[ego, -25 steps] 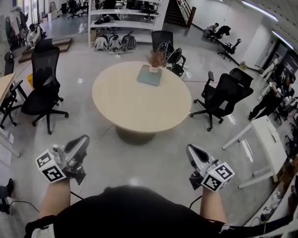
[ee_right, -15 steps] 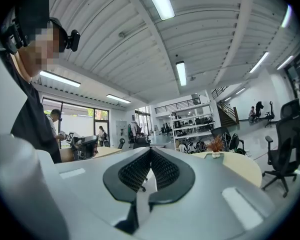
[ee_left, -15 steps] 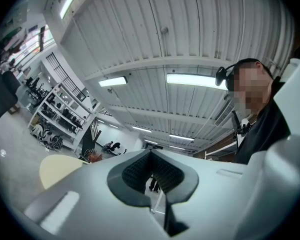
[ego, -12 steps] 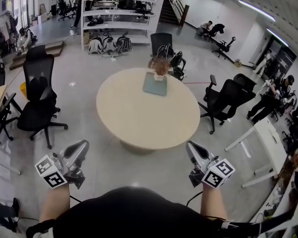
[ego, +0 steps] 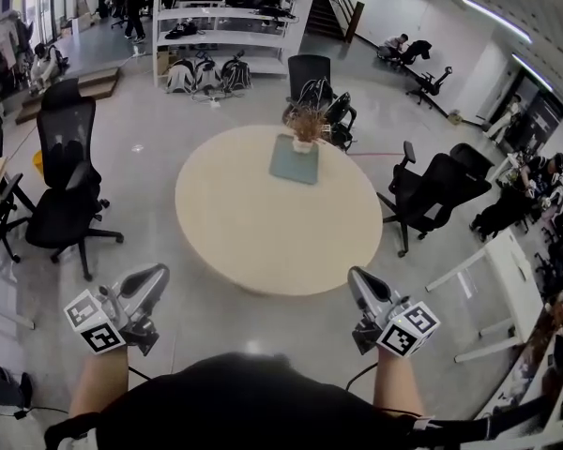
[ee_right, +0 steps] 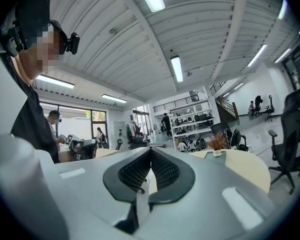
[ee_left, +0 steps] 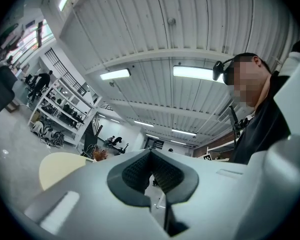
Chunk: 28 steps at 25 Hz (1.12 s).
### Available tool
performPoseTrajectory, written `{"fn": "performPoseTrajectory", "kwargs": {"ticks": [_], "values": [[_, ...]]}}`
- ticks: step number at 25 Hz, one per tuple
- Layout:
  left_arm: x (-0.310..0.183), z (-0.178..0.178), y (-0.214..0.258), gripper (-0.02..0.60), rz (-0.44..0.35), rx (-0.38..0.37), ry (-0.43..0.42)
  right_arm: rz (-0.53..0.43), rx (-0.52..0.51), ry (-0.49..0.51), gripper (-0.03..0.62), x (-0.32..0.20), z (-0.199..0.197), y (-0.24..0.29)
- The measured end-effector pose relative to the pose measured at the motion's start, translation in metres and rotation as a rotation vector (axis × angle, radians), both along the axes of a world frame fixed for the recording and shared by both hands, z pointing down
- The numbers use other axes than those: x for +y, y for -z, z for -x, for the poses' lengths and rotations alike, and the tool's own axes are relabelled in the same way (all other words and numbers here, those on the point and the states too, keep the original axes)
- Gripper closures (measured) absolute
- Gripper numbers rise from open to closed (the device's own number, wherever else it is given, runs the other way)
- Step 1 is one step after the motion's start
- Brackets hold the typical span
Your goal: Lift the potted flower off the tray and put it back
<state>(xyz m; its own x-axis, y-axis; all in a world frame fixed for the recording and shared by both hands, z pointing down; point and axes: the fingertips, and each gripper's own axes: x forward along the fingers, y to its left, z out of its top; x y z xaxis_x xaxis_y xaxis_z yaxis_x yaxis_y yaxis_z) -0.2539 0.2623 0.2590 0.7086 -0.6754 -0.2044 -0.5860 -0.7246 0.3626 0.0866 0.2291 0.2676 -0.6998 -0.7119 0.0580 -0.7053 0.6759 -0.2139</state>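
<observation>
The flower [ego: 307,123] stands up straight in a small white pot at the far end of the tray [ego: 287,165]. The tray lies flat on the far side of the round table [ego: 253,232], a little to the right of the middle. Both grippers are low down on the near side, close to the person's body, and well apart from the flower. Almost the whole table top lies between them and the pot. The left gripper [ego: 158,272] has its fingers pressed together with nothing in them. The right gripper [ego: 356,277] is the same, fingers closed and empty. Both point forward, toward the table. The flower is straight ahead and far off, between the two grippers but more to the right. So the right gripper looks the nearer one. In the right gripper view the flower shows off to the right of the closed fingers. In the left gripper view it is only a tiny spot, off to the left past the table edge. The pot is tall more than wide, so I think a grip should come in from the side, with the fingers going round the pot and not the stems. Before that, I think the person has to get much closer, and the fingers must open wide first.
</observation>
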Motion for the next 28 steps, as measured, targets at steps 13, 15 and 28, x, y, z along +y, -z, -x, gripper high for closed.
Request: {"fn": "performPoseTrajectory", "kwargs": {"ticks": [13,15,28], "values": [[-0.112,-0.147,0.019,0.584,-0.021,-0.011,0.140,-0.051,-0.010,0.169,0.579,-0.164,-0.129,0.011],[-0.125,-0.163,0.022,0.584,-0.023,-0.007,0.157,-0.057,-0.019,0.185,0.579,-0.182,-0.144,0.010],[-0.184,-0.202,0.020,0.584,0.017,-0.043,0.195,-0.034,-0.045,0.224,0.579,-0.246,-0.178,-0.013]]}}
